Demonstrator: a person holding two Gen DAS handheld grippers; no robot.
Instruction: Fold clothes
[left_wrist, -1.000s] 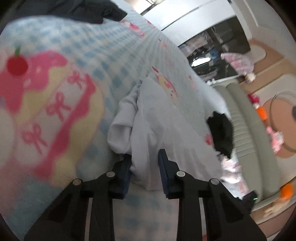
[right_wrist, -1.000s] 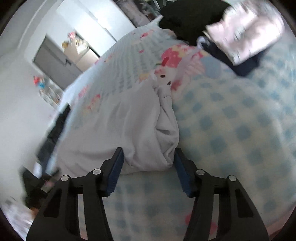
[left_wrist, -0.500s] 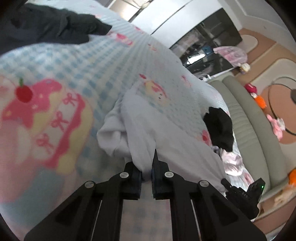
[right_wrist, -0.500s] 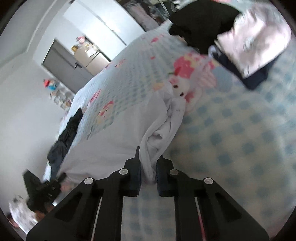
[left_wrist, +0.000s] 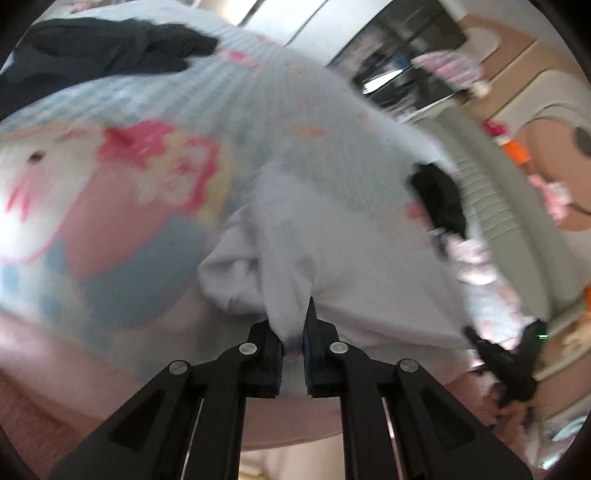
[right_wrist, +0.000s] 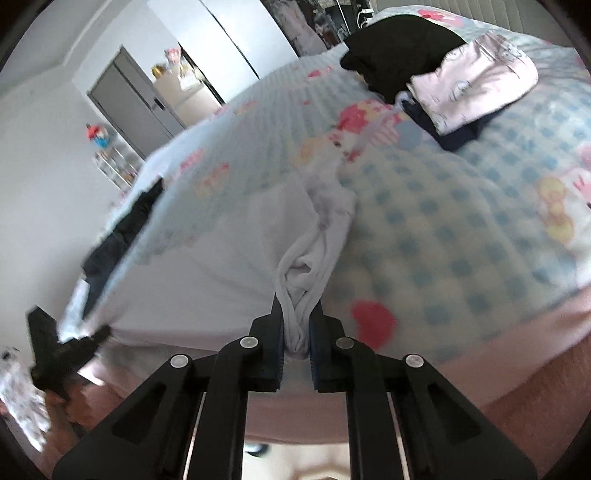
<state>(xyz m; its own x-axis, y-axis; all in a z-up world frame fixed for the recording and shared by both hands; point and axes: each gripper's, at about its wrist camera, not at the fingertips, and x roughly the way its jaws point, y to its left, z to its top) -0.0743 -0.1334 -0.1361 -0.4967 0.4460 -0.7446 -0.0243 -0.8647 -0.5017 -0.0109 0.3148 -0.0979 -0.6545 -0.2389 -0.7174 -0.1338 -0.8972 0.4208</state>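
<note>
A white garment (left_wrist: 332, 251) lies stretched across a bed with a blue-checked cartoon bedspread (left_wrist: 155, 110). My left gripper (left_wrist: 293, 332) is shut on one bunched corner of it near the bed's front edge. My right gripper (right_wrist: 296, 328) is shut on the opposite bunched corner of the white garment (right_wrist: 229, 266). The cloth spans between the two grippers. Each gripper shows in the other's view: the right one in the left wrist view (left_wrist: 509, 365), the left one in the right wrist view (right_wrist: 59, 350).
A black garment (left_wrist: 103, 48) lies at the bed's far side. A small black item (left_wrist: 439, 203) and pink printed cloth (left_wrist: 476, 258) lie to the right. Folded pink (right_wrist: 476, 88), navy and black clothes (right_wrist: 399, 51) are stacked on the bedspread (right_wrist: 461, 221). A grey sofa (left_wrist: 506, 184) stands beside the bed.
Both grippers closed on the white garment's corners and pulled back toward the bed's front edge, lifting and stretching the cloth between them.
</note>
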